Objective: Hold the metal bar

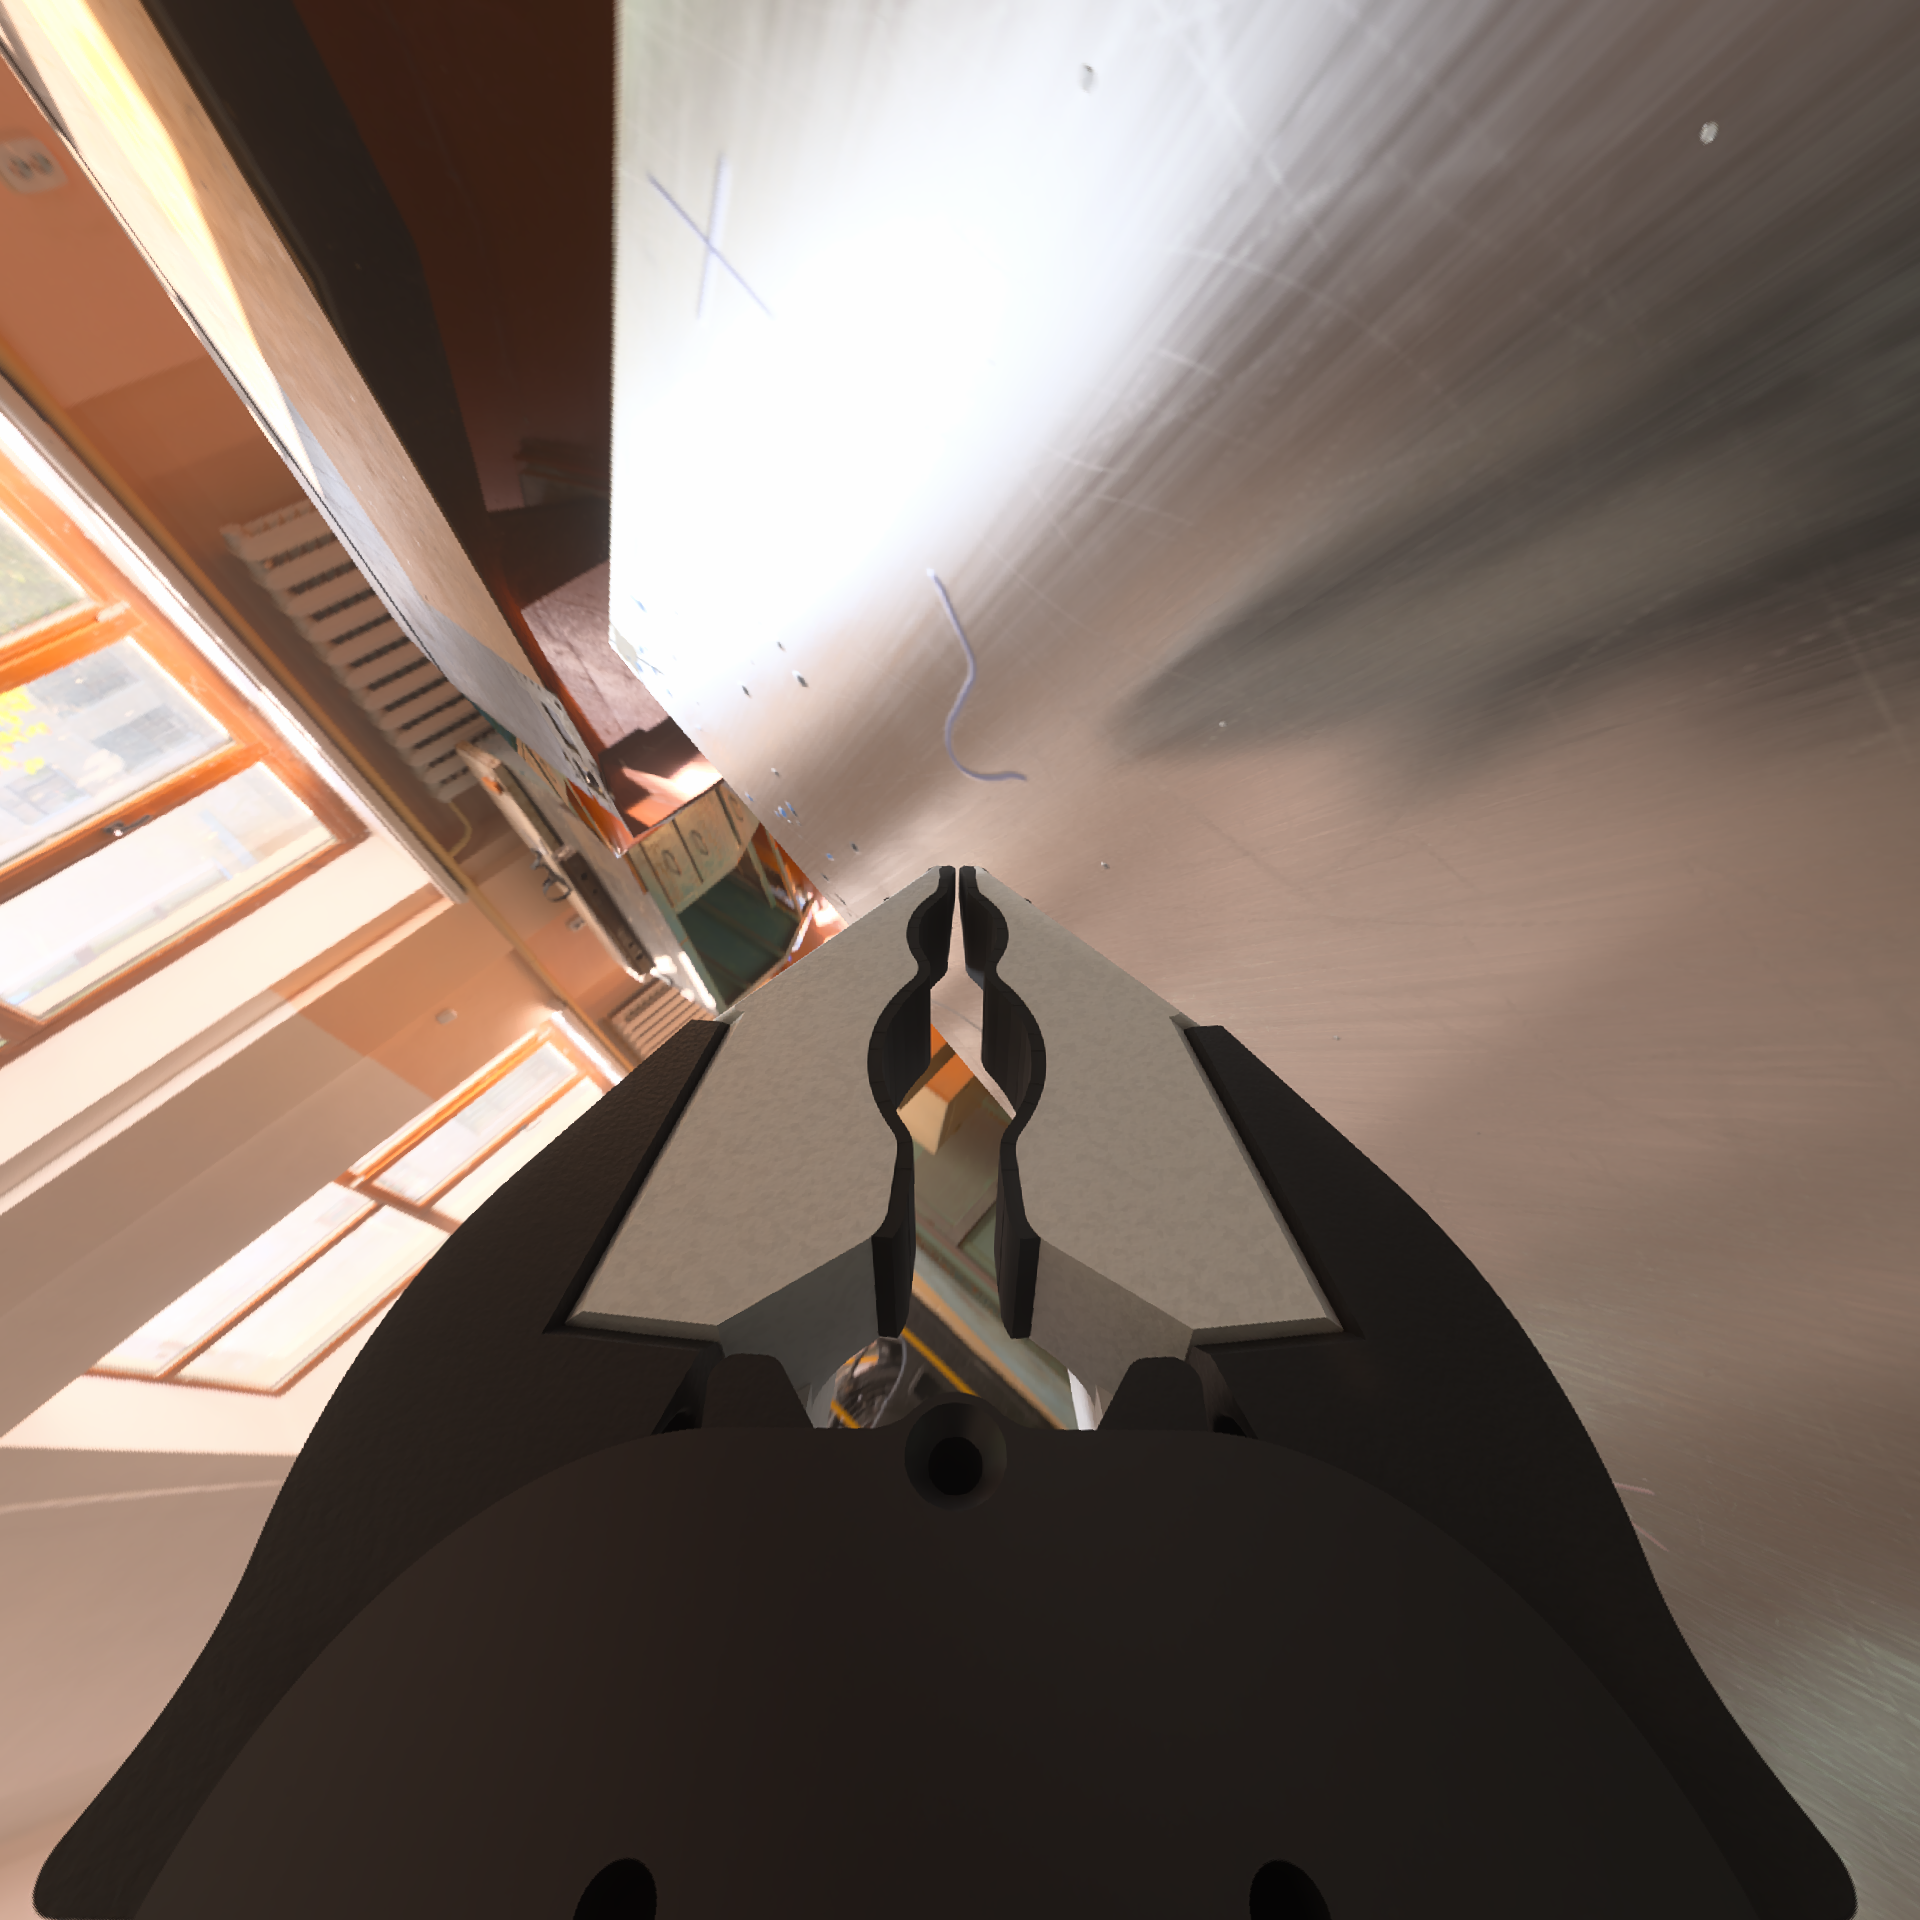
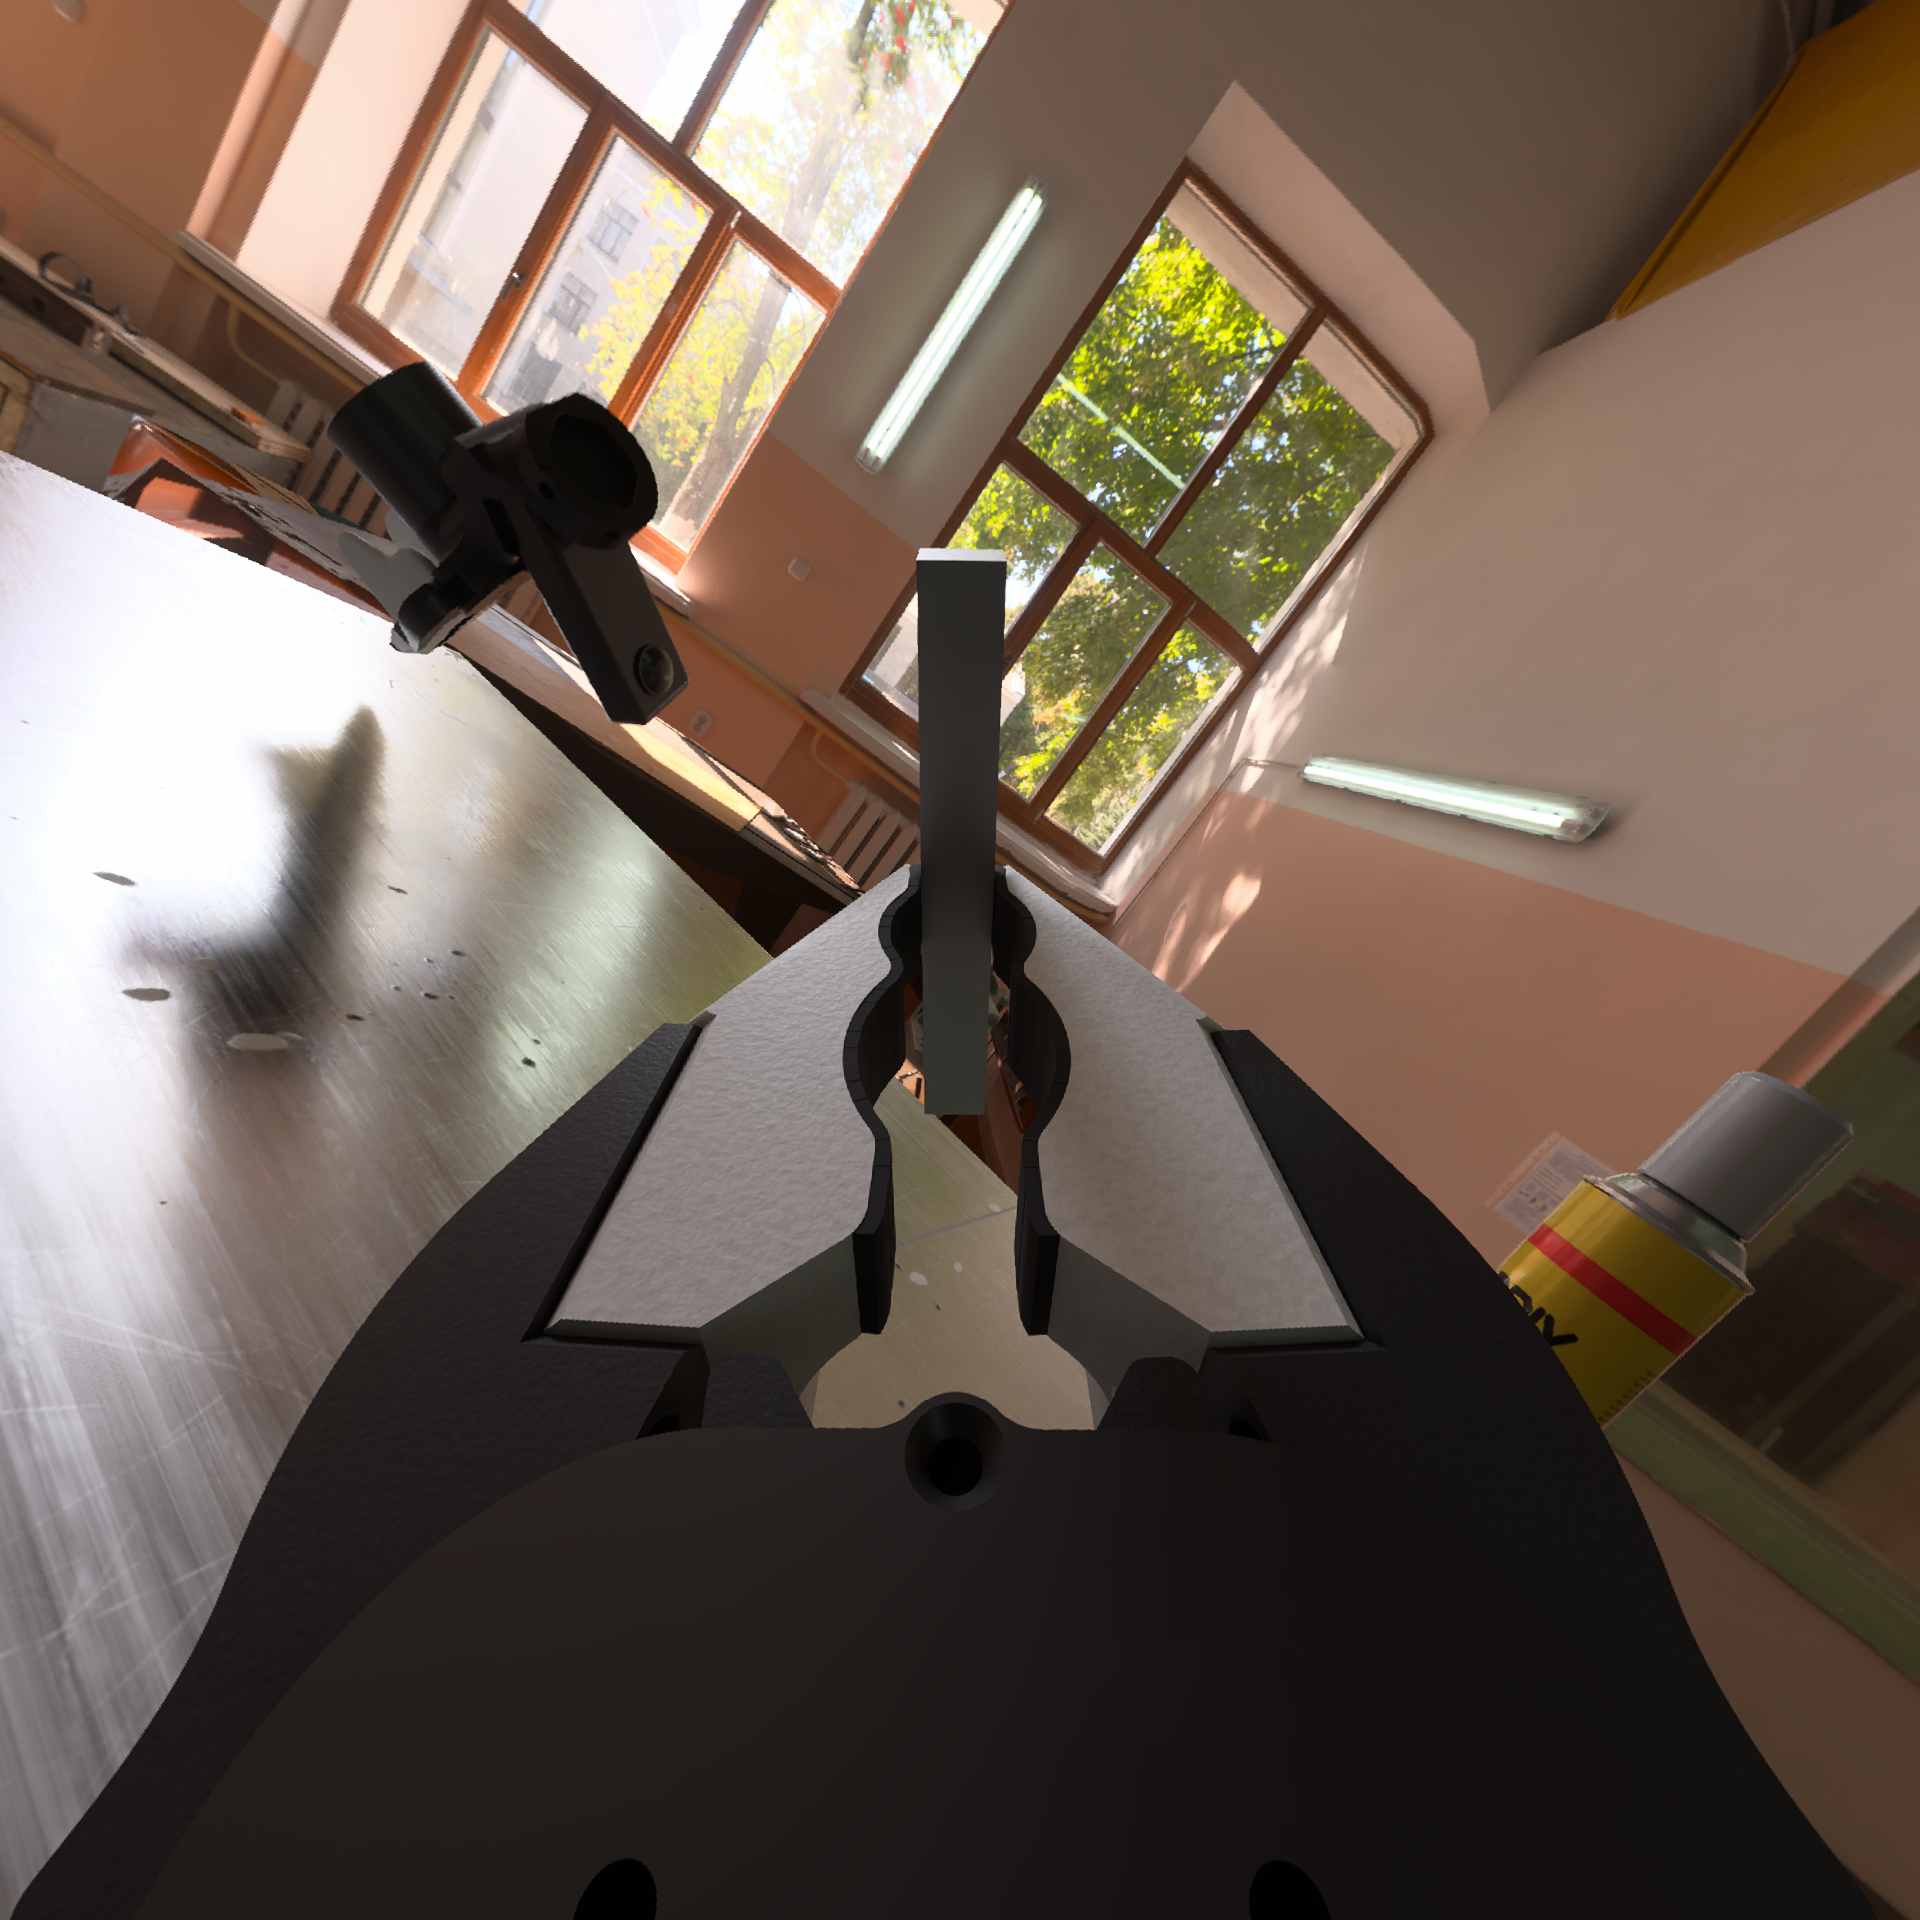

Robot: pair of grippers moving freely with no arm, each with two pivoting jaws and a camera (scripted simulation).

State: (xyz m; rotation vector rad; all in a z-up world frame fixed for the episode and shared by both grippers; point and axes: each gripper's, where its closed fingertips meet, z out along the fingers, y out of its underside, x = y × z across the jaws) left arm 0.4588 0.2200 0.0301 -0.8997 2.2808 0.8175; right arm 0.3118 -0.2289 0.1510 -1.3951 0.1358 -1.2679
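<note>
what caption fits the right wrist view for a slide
Right gripper shut on a grey metal bar, lifted above the metal table; left gripper beyond, spray can at right.

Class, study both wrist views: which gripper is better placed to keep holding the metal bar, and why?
The right gripper: its jaws are shut on the metal bar, lifted off the table. The left gripper is shut on nothing, near the table.
</note>
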